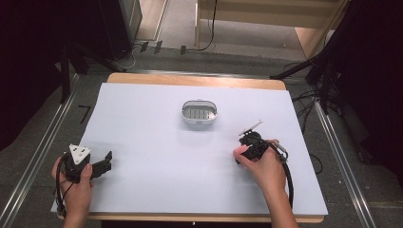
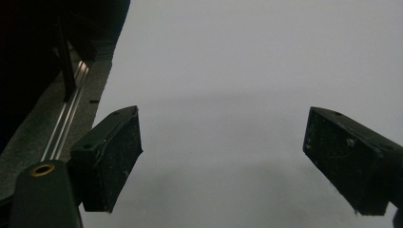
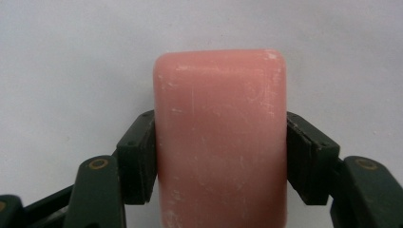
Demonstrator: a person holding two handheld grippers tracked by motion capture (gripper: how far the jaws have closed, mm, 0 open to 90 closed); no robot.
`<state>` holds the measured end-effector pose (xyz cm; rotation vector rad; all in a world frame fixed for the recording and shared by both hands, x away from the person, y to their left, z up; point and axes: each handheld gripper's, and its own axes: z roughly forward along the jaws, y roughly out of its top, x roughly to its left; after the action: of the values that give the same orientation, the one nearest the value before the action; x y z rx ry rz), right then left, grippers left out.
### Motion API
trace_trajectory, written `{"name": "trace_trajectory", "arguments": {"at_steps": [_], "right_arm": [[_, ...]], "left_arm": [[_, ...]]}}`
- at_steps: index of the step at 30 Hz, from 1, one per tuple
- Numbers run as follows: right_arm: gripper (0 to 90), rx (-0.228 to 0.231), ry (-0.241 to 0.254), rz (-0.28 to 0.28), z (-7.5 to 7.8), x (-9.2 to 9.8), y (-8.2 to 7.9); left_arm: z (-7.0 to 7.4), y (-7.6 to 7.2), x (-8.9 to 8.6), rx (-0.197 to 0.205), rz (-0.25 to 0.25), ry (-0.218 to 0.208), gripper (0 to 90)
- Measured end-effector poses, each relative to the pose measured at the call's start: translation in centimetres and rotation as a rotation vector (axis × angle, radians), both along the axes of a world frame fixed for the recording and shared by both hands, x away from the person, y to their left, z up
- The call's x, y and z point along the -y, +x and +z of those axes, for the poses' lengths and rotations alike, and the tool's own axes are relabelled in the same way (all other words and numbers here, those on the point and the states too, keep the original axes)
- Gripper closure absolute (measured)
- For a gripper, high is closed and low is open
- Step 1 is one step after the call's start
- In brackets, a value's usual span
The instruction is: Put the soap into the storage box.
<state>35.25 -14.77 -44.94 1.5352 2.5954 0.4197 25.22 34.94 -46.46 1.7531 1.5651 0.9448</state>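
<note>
2 grippers sit near the table's (image 1: 142, 95) front edge: the left gripper (image 2: 223, 161) spread wide over bare white, the right gripper (image 3: 221, 156) pinching a pink soap bar (image 3: 221, 142), a soap dish (image 1: 199, 112) farther back.

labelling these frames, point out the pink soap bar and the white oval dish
pink soap bar (image 3: 221, 137), right gripper view, middle of its broad face
white oval dish (image 1: 199, 121), high view, near rim

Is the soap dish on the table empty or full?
Empty: the soap dish shows only its bare ridged insert, and the pink soap is in the right gripper.
</note>
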Motion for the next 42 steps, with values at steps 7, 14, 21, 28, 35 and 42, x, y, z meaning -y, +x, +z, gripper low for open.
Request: {"name": "trace_trajectory", "arguments": {"at_steps": [7,14,21,28,35,42], "right_arm": [[38.3,-0.005,-0.020,0.037,0.1,0.0,0.2],[38.3,0.021,-0.034,0.090,0.9,-0.2,0.8],[38.2,0.049,-0.016,0.156,1.7,-0.6,1.6],[38.2,0.060,-0.001,0.267,2.5,-1.6,3.0],[38.2,0.066,0.010,0.332,3.0,-2.3,4.1],[38.3,0.072,0.022,0.448,3.5,-3.8,5.3]], "left_arm": [[0.0,0.0,0.0,0.001,0.000,0.001,13.3],[0.0,0.0,0.0,-0.002,0.000,0.000,13.3],[0.0,0.0,0.0,-0.001,0.000,-0.002,13.3],[0.0,0.0,0.0,-0.001,-0.001,-0.003,13.3],[0.0,0.0,-0.1,-0.001,-0.002,-0.003,13.3],[0.0,0.0,0.0,-0.002,-0.002,-0.003,13.3]]}}
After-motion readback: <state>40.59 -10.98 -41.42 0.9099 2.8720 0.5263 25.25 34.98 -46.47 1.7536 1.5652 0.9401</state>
